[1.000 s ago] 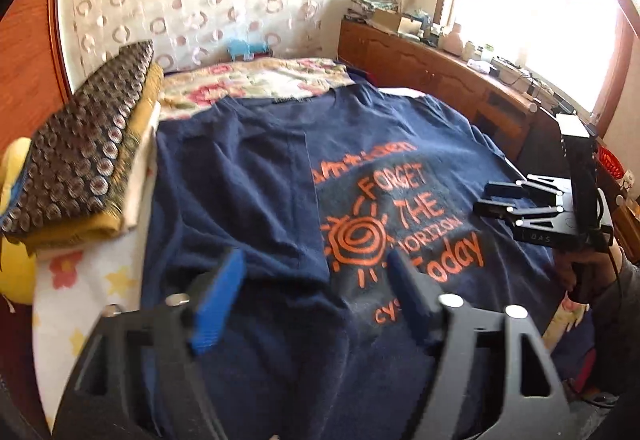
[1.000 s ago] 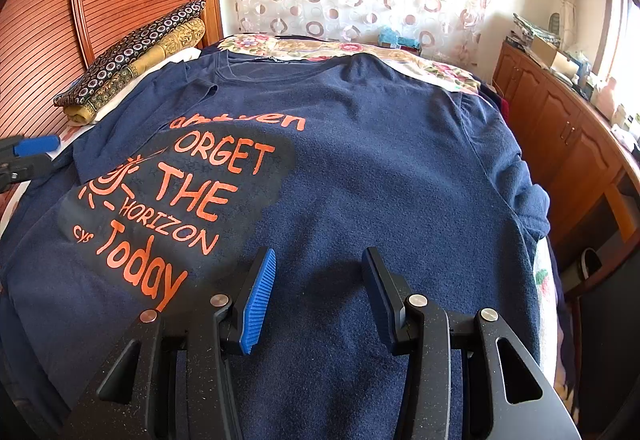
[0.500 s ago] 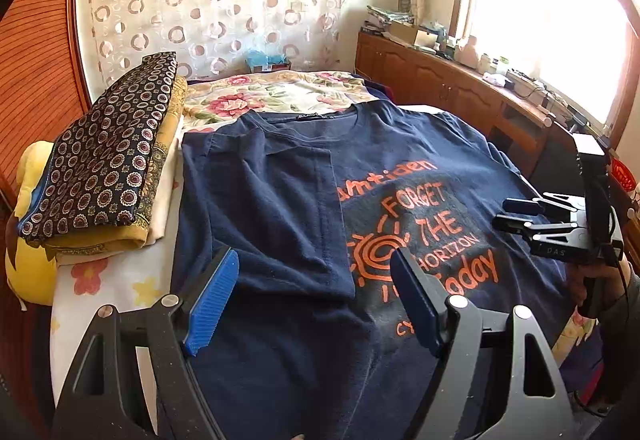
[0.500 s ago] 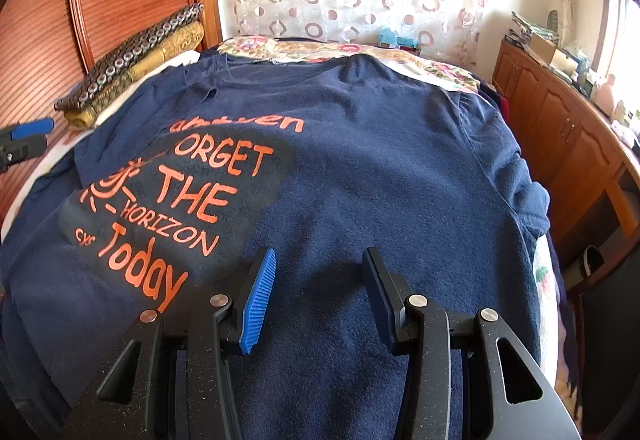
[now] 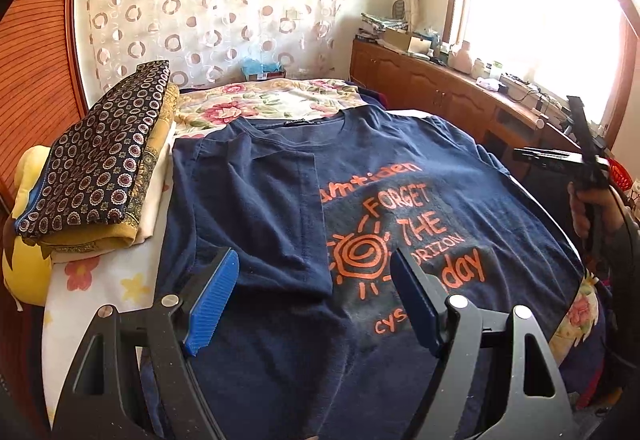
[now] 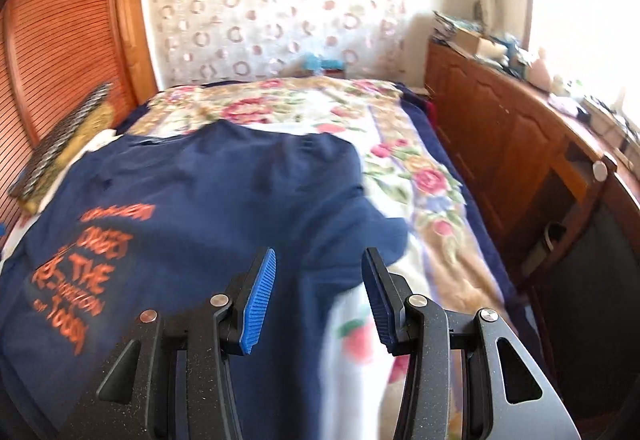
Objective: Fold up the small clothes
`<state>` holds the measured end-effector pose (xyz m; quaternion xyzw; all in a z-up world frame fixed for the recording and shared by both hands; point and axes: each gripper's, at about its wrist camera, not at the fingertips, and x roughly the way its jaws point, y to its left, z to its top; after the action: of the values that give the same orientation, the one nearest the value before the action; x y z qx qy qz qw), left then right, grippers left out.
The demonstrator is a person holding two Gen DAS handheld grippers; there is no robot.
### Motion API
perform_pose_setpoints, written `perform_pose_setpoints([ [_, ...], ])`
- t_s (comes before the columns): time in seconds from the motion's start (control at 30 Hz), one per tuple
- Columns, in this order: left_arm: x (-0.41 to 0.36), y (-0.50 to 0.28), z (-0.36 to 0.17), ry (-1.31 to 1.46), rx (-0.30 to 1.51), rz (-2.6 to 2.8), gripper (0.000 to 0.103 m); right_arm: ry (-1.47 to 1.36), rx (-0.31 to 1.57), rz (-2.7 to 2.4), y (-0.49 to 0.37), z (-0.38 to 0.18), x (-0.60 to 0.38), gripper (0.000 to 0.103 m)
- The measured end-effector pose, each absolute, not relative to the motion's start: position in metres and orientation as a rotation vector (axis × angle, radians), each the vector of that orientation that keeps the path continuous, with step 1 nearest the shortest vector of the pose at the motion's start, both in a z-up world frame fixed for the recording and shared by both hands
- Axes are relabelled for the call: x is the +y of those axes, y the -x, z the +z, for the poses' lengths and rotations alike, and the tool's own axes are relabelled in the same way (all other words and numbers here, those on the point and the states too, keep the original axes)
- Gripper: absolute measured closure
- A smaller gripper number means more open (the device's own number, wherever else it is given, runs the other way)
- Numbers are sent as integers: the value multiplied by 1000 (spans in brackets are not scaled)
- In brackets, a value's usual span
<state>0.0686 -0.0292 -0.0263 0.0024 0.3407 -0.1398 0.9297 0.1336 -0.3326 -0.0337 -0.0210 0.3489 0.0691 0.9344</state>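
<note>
Floral bedspread [image 6: 404,168] fills the frame's right; the navy T-shirt [image 6: 224,200] lies left. Its unfolded sleeve [image 6: 384,236] sits just above my right gripper [image 6: 318,300], half open and empty, nearer than my left gripper [image 5: 316,304], wide open and empty.

left tool [image 5: 316,296] hovers agape over navy t-shirt [image 5: 280,200], one sleeve folded inward

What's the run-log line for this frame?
stage: navy T-shirt left side folded in, right side flat | left gripper: open, empty | right gripper: open, empty, over right sleeve
</note>
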Motion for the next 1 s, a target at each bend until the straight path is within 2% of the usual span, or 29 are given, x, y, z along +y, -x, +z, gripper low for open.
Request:
perform_pose_setpoints([
  [0.33,-30,-65,-30,-1,705,-291,24,-178,875,124,-193,-69,-372,56],
  [0.7,-31,-64,-31,-6,709,-290,24,-249,919,130,-210,-64,-387,57],
  [0.77,-31,-64,-31,-6,709,-290,24,-265,920,153,-210,-62,-388,74],
  [0.8,-31,-64,-32,-8,710,-289,24,-267,912,176,-210,-60,-386,97],
  [0.9,-33,-64,-33,-13,713,-287,24,-134,852,104,-206,-44,-374,103],
  [1.0,-32,-63,-34,-15,715,-284,24,-64,769,126,-197,-22,-358,103],
])
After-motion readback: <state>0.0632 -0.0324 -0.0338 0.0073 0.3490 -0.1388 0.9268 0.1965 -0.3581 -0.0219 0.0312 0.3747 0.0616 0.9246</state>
